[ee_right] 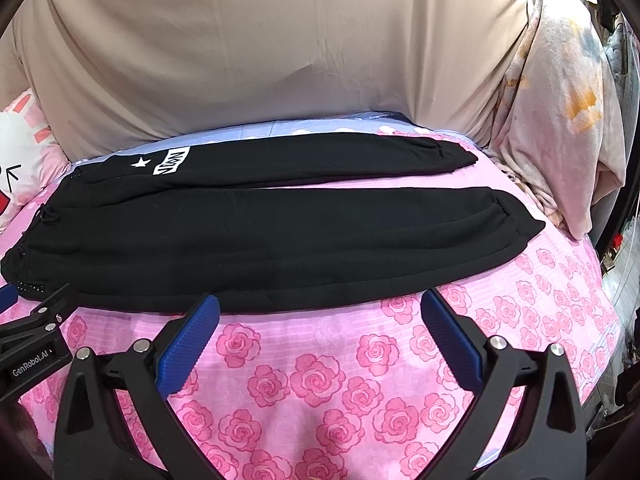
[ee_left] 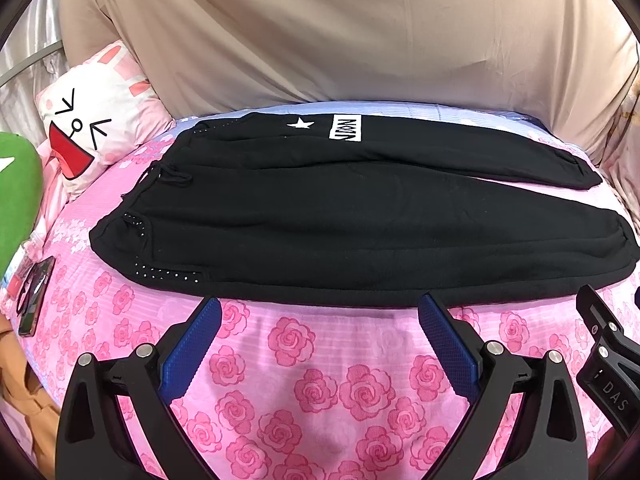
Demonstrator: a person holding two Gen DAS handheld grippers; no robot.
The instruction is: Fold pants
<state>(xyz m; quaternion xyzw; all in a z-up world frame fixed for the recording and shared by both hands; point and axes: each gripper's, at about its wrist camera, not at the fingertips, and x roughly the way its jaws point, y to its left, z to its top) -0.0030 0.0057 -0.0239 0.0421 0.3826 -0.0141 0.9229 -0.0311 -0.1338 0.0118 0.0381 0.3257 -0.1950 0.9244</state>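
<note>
Black sweatpants lie flat on a pink rose-print bed sheet, waistband at the left, both legs stretched to the right, a white star and logo patch on the far leg. They also show in the right wrist view. My left gripper is open and empty, its blue pads just short of the near leg's edge. My right gripper is open and empty at the same near edge, further right toward the cuffs. The right gripper's body shows at the left view's right edge.
A white cartoon-face pillow and a green plush sit at the left. A phone lies near the bed's left edge. A beige drape hangs behind the bed. A pale crumpled blanket is piled at the right.
</note>
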